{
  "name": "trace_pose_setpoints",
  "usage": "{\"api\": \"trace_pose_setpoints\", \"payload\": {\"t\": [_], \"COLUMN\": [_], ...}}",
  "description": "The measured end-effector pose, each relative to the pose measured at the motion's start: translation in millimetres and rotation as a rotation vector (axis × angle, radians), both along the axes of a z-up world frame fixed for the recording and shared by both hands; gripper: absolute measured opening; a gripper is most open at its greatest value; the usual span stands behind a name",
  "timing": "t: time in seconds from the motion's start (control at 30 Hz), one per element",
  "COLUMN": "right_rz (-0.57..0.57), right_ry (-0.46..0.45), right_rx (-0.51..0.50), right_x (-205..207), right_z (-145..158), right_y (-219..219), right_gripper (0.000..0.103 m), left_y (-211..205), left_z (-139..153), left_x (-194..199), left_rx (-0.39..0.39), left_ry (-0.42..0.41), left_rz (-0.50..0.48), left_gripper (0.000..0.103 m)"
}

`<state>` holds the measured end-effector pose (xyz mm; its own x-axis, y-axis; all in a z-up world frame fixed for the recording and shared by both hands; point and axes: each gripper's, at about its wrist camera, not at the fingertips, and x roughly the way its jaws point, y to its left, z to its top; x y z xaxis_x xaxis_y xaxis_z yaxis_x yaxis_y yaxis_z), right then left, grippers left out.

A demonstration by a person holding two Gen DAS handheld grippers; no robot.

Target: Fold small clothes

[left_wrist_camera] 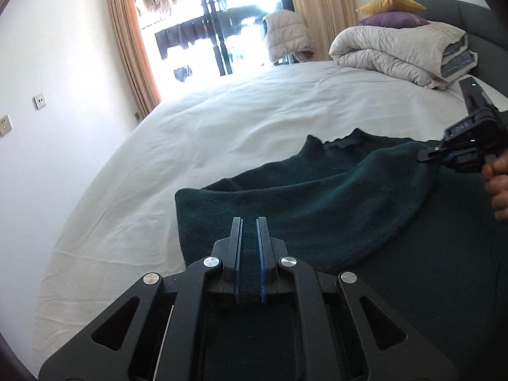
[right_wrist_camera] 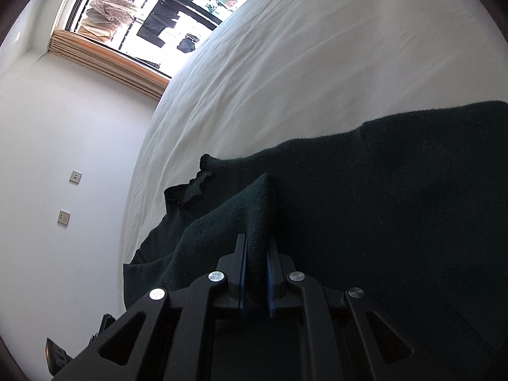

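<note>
A dark green knit sweater lies on the white bed sheet, one side lifted and folded over the body. My left gripper is shut on the sweater's near edge, cloth filling the gap between its blue pads. My right gripper is shut on a raised fold of the same sweater. It also shows in the left wrist view at the far right, pinching the cloth near the frilled collar. The collar also shows in the right wrist view.
A folded grey duvet with a purple pillow and a yellow pillow lies at the bed's head. A window with curtains and hanging laundry is beyond the bed. A white wall is on the left.
</note>
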<state>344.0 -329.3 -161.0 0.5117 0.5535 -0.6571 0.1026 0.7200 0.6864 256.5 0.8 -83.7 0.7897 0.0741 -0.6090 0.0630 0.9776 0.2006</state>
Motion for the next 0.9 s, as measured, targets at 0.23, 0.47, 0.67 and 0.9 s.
{"api": "trace_pose_setpoints", "payload": {"t": [0.23,0.47,0.67,0.9], "right_rz": [0.009,-0.034,-0.059,-0.069], "right_ry": [0.025,0.086,0.039,0.091], "right_rx": [0.010,-0.013,-0.014,-0.012], "right_x": [-8,-12,-28,-39], "right_z": [7,-1,23,17], "right_y": [4,-1,-2,-6], "right_gripper": [0.011,0.011,0.011,0.011], "left_y": [40,35,41,47], "left_z": [-40,-51,-46,-45], "left_x": [23,16,13,12], "left_rx": [-0.035,-0.004,-0.045,-0.054], "left_ry": [0.138,0.154,0.163,0.168], "left_rz": [0.077,0.062,0.052,0.040], "left_gripper": [0.008,0.008,0.008,0.008]}}
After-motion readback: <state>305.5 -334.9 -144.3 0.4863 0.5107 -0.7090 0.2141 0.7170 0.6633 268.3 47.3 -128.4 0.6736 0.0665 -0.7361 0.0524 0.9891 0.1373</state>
